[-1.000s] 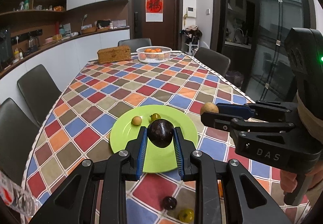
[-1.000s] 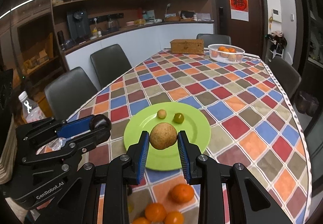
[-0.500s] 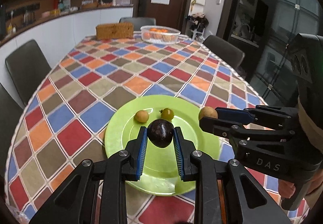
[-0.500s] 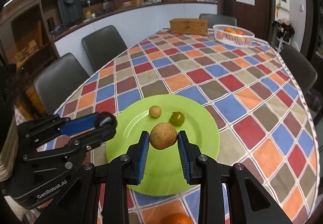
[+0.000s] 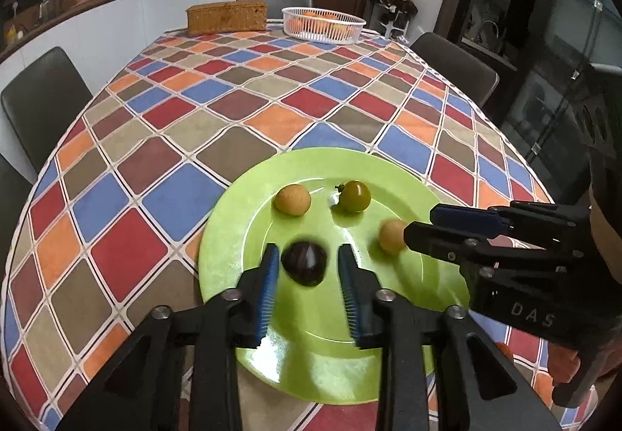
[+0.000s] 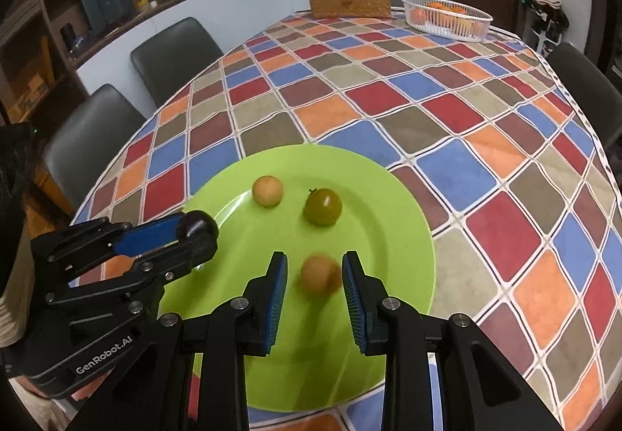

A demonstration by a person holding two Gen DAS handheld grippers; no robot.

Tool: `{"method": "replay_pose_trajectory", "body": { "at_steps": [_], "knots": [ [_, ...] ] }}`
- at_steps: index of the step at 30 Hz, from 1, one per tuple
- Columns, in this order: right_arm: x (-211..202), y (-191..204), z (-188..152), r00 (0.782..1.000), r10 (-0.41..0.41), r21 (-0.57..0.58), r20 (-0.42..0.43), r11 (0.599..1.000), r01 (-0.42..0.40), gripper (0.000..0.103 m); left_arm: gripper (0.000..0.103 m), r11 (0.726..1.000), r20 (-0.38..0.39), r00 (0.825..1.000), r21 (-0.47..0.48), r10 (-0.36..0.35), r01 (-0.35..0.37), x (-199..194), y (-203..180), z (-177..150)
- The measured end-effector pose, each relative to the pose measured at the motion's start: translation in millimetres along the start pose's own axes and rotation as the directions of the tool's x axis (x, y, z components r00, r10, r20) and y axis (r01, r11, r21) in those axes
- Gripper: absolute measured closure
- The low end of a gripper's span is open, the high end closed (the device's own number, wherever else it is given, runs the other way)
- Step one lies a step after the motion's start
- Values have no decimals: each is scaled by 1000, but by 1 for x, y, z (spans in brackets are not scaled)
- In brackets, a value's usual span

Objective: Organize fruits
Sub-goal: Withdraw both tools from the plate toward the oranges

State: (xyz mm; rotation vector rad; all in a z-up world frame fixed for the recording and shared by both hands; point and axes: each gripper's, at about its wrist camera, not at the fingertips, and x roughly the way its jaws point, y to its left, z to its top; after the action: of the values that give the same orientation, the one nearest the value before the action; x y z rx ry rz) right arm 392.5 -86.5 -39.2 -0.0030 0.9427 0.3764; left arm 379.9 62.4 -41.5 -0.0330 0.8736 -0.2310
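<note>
The green plate [image 5: 225, 236] lies at the near edge of the checked table [image 5: 241, 108]. The left gripper [image 5: 308, 249] points down over the near left part of the plate. Its jaws have just been opening, and the dark fruit [image 5: 305, 264] sits blurred between the blue pads [image 5: 268, 287], with a gap on either side, so nothing is gripped. The right gripper [image 6: 315, 257] hangs over the near middle of the plate, beside the left one. Its jaws are only narrowly parted around a blurred tan fruit [image 6: 318, 273]. A clear gap shows at the left pad, while on the right the fruit seems just beside the pad or touching it; it does not look clamped. Toward the far side of the plate rest a small tan fruit [image 5: 292, 199] and a green tomato [image 5: 354, 196], apart from each other. At the far edge of the table stand a white basket [image 5: 322, 25] of orange fruit and a wicker box [image 5: 226, 17].
</note>
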Motion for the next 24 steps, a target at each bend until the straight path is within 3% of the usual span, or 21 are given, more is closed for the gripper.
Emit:
{"method": "replay_pose_trajectory", "body": {
  "at_steps": [2,13,18,24],
  "knots": [
    [-5,-2,-2,1000,0,10,4,1000,0,72,66,999,14,999,15,30,-30,-7,-3,-2],
    [-74,4,-34,988,-47,-37,147,998,53,65,53,998,127,990,38,54,-59,-79,-29,-32],
    [-109,11,-54,977,-24,-54,211,998,36,57,47,995,187,980,65,62,-75,-114,-49,-48],
    [-149,18,-82,962,2,-50,274,999,12,57,42,995,246,967,62,64,-81,-153,-68,-70]
  ]
}}
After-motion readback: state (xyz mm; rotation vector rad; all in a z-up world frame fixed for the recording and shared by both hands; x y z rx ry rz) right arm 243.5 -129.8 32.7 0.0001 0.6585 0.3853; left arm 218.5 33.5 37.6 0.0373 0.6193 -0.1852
